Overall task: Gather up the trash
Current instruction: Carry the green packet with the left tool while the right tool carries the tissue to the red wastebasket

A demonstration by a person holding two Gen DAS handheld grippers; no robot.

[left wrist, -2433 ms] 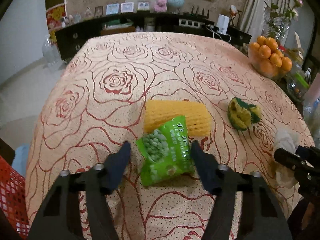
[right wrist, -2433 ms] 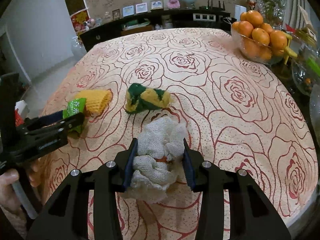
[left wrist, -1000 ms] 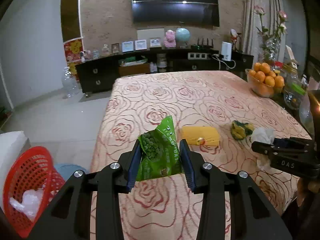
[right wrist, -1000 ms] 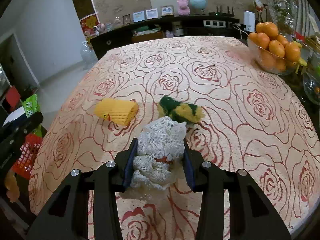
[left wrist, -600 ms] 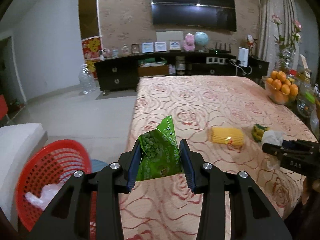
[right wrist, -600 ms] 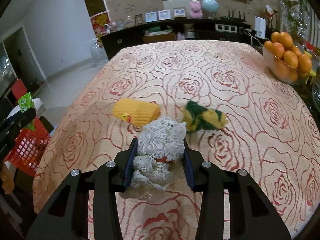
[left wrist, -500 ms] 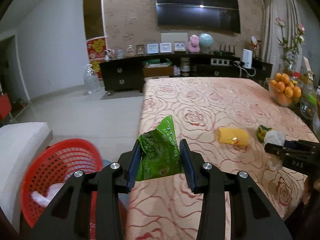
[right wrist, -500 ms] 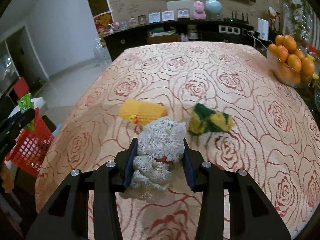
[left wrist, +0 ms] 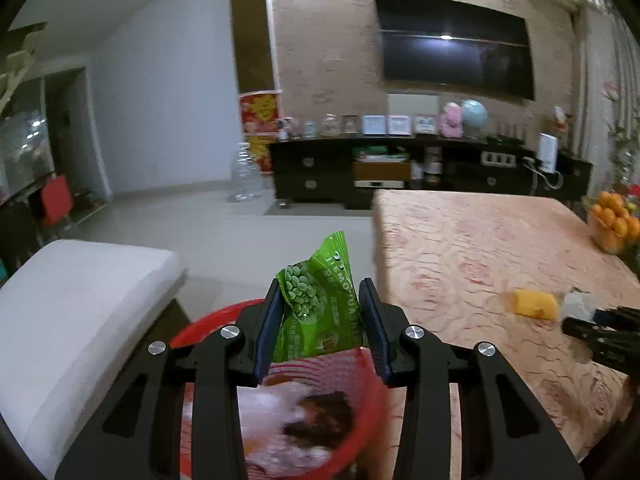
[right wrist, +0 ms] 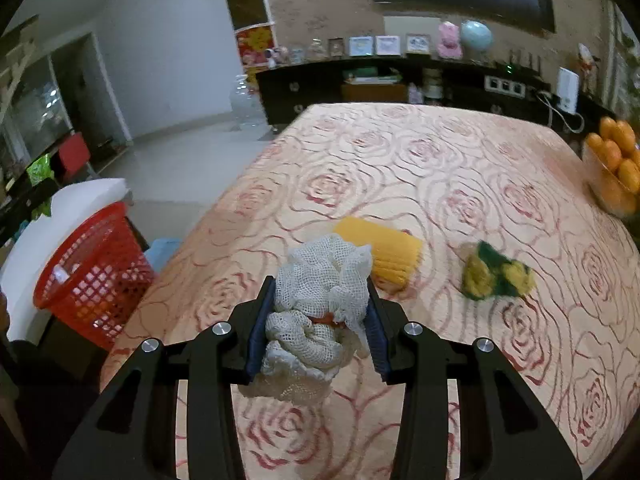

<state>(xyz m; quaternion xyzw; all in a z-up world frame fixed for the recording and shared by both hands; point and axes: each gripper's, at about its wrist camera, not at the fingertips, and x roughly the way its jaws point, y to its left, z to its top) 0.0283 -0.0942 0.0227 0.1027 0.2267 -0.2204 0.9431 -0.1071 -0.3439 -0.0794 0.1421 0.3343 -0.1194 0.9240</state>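
Left wrist view: crinkled green pea snack packet (left wrist: 320, 304) stands upright, pinched between pads of left gripper (left wrist: 322, 330), above round red plastic mesh basket (left wrist: 372, 404) beside table edge; gripper tilted downward.
Right wrist view: crumpled white mesh net wad (right wrist: 320, 304) clamped in right gripper (right wrist: 318, 326), above rose-patterned tablecloth (right wrist: 440, 168). Yellow foam net sleeve (right wrist: 394, 256) lies just beyond, green-yellow wad (right wrist: 496, 274) further right.

The glossy green plastic packet (left wrist: 318, 308) contrasts with the coarse white mesh wad (right wrist: 320, 304), woven rose-patterned tablecloth (right wrist: 440, 160) and red plastic lattice basket (right wrist: 92, 264).
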